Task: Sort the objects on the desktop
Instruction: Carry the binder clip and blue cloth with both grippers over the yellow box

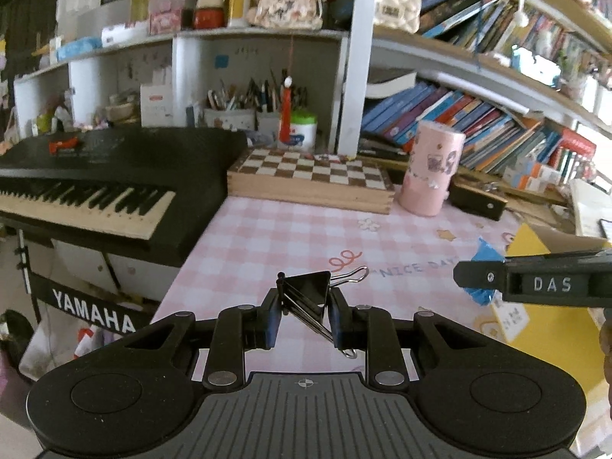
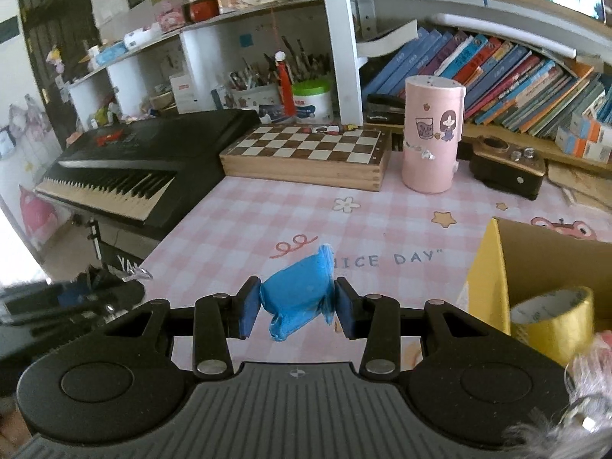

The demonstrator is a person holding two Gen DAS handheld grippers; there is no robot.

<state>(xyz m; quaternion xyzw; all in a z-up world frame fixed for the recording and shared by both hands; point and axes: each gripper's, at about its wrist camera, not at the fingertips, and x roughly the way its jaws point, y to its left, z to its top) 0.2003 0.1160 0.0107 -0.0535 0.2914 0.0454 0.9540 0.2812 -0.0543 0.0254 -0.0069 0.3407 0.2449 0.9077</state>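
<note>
Left tool (image 1: pixel 304 315): pads pressed onto one black binder clip (image 1: pixel 308 292), held above the desk (image 1: pixel 267 237); its two wire handles stick out, one up-right, one down behind the right pad. Right tool (image 2: pixel 297 308): pinching one crumpled blue packet (image 2: pixel 300 290) (material hard to name), also off the desk surface.

Count on the desk: one chessboard box (image 2: pixel 306 157) at the back, one pink cylinder (image 2: pixel 432 137) just right of it, one dark brown box (image 2: pixel 505 172) further right. One cardboard box (image 2: pixel 535 256) with a yellow outer wall at the right edge, open on top, holding one roll of yellow tape (image 2: pixel 550 325); box is cut off by the frame.

Open room: the pink checked cloth between the tools and the chessboard box is bare across its middle. Left desk edge runs just beside one black keyboard (image 1: pixel 95 187), which stands lower than the desk.

Hard to make out: in the right wrist view the left tool is a dark blur at lower left. A pale fuzzy thing at lower right is unidentifiable. Shelves of books (image 2: pixel 497 72) behind are too crowded to count.
</note>
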